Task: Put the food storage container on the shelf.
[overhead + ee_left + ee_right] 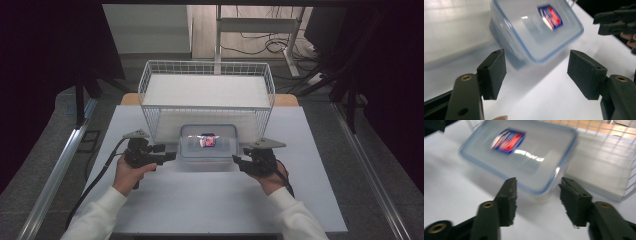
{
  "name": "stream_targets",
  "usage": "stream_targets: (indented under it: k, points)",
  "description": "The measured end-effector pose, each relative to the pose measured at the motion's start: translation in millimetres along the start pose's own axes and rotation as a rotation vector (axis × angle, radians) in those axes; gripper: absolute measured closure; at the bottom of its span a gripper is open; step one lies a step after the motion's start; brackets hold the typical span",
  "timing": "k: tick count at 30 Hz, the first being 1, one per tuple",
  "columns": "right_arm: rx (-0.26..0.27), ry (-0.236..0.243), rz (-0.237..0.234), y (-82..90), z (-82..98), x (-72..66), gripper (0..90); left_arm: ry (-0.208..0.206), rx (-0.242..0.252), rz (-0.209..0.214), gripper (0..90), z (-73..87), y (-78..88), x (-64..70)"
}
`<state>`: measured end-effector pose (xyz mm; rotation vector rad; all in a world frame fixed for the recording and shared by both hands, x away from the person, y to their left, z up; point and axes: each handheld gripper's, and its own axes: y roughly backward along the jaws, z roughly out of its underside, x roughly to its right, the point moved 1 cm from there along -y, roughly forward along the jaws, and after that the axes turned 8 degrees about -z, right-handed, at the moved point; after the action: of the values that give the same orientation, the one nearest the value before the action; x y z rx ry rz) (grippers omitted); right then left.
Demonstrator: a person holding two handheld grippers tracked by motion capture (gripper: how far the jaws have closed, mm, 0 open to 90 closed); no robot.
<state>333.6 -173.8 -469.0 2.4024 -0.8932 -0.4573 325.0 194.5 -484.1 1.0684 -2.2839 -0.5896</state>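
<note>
A clear lidded food container (208, 142) sits on the white table (150, 200), just near of the wire basket (206, 70). The left gripper (170, 156) and right gripper (235, 161) flank it, jaws apart and empty. They appear poised to grasp; next, each must close on a side.

Clear rect. plastic container (208, 141) w/ blue-edged lid, lid shut; red/blue label at ctr of lid. It sat flat on the white table (200, 200), just in front of the white wire basket (207, 90), long side approx. parallel to basket's front wall. Contents could not be made out.
</note>
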Motion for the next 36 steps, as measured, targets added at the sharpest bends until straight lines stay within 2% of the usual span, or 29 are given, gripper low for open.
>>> stream_targets:
  k: [3, 8, 11, 14, 17, 22, 25, 27, 29, 36]
  points:
    - [-0.023, 0.033, -0.028, 0.7, 5.5, -11.9, 60.2, -0.048, -0.030, -0.038, 30.3, 10.0, 5.5, 7.3]
    - [-0.084, 0.059, -0.083, -12.3, 8.4, -26.9, 80.1, -0.077, -0.054, -0.055, 29.7, 23.5, 17.6, 14.7]
    - [-0.144, 0.091, -0.111, -31.7, 9.0, -36.8, 87.7, -0.096, -0.070, -0.071, 28.9, 30.2, 23.1, 17.9]
    - [-0.210, 0.146, -0.096, -56.9, 9.6, -45.1, 88.9, -0.094, -0.077, -0.066, 28.8, 35.4, 26.4, 18.1]
    - [-0.238, 0.145, -0.080, -77.9, 7.9, -46.4, 89.0, -0.086, -0.074, -0.069, 28.7, 38.2, 30.5, 17.4]
    - [-0.249, 0.145, -0.053, -97.7, 3.2, -46.7, 89.0, -0.103, -0.079, -0.087, 28.6, 40.8, 33.0, 16.0]
    - [-0.247, 0.136, -0.036, -103.7, 0.2, -43.5, 89.1, -0.104, -0.085, -0.081, 28.5, 41.0, 31.5, 16.4]
    - [-0.245, 0.101, -0.055, -106.6, -0.1, -41.7, 89.1, -0.102, -0.091, -0.078, 28.5, 41.4, 30.7, 16.8]
    - [-0.242, 0.110, -0.050, -107.8, -0.6, -42.6, 89.1, -0.102, -0.090, -0.079, 28.4, 41.3, 30.4, 16.7]
    - [-0.169, 0.093, -0.031, -104.3, -16.9, -39.2, 89.1, -0.094, -0.088, -0.072, 28.3, 40.4, 29.9, 15.9]
